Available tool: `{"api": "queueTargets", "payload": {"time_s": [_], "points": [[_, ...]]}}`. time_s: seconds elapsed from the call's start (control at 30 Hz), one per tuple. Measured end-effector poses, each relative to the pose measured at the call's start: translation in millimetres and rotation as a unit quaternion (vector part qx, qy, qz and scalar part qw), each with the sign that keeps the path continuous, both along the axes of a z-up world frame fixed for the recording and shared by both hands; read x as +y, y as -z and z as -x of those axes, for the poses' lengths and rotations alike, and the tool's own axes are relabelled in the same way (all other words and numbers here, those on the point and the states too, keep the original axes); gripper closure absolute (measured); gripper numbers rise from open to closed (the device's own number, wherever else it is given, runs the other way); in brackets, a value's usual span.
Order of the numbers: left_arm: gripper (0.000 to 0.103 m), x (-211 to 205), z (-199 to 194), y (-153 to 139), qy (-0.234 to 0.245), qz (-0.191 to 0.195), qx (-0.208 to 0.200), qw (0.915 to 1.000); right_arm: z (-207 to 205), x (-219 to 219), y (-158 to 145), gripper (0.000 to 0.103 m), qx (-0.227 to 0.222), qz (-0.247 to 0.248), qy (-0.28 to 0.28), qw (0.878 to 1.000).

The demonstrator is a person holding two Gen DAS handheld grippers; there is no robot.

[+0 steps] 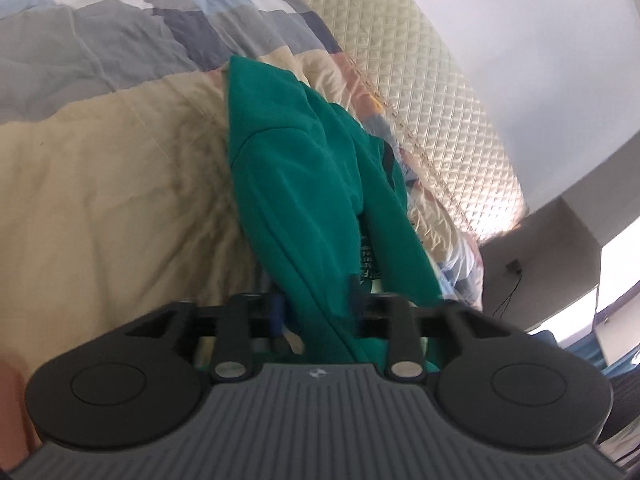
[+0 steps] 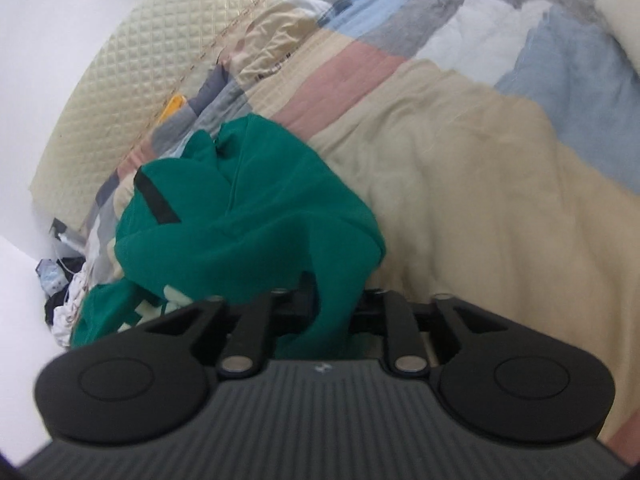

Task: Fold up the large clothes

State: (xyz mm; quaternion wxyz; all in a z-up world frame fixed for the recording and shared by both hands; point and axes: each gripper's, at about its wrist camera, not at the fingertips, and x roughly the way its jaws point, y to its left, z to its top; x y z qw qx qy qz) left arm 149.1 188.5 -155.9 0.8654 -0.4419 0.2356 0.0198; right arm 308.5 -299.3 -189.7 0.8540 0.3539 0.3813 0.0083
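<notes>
A green garment (image 1: 288, 152) lies bunched in a long heap on the patchwork quilt (image 1: 100, 200), near the padded headboard. One end of it runs down between the fingers of my left gripper (image 1: 315, 308), whose jaws stand apart with a gap beside the cloth. In the right wrist view the same garment (image 2: 248, 208) shows a black stripe and pale lettering. A fold of it hangs between the spread fingers of my right gripper (image 2: 334, 300). Neither pair of pads visibly clamps the cloth.
The quilt (image 2: 480, 200) covers a bed with a cream quilted headboard (image 1: 420, 92) (image 2: 120, 80) along a white wall. A small pile of other clothes (image 2: 64, 292) lies at the bed's edge. A yellow item (image 2: 172, 108) sits by the headboard. A wall socket with a cable (image 1: 512, 268) is at the right.
</notes>
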Motion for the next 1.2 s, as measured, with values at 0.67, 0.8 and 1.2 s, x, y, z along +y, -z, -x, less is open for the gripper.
{"api": "queueTargets", "payload": {"time_s": [0.67,0.8,1.2], "points": [[0.065,-21.8,-38.4,33.1,0.071,0.047,0.031,0.9959,5.2,82.9,1.7,0.045,-0.048,-0.031,-0.167,0.984],[0.082,-27.2,-28.6,13.2,0.076,0.018,-0.028,0.9965,8.9,82.2,-3.8,0.071,-0.076,-0.013,-0.171,0.982],[0.089,-29.1,-3.8,-132.7,0.062,0.000,-0.162,0.9849,45.9,50.3,-156.1,0.091,-0.263,-0.010,-0.176,0.948]]}}
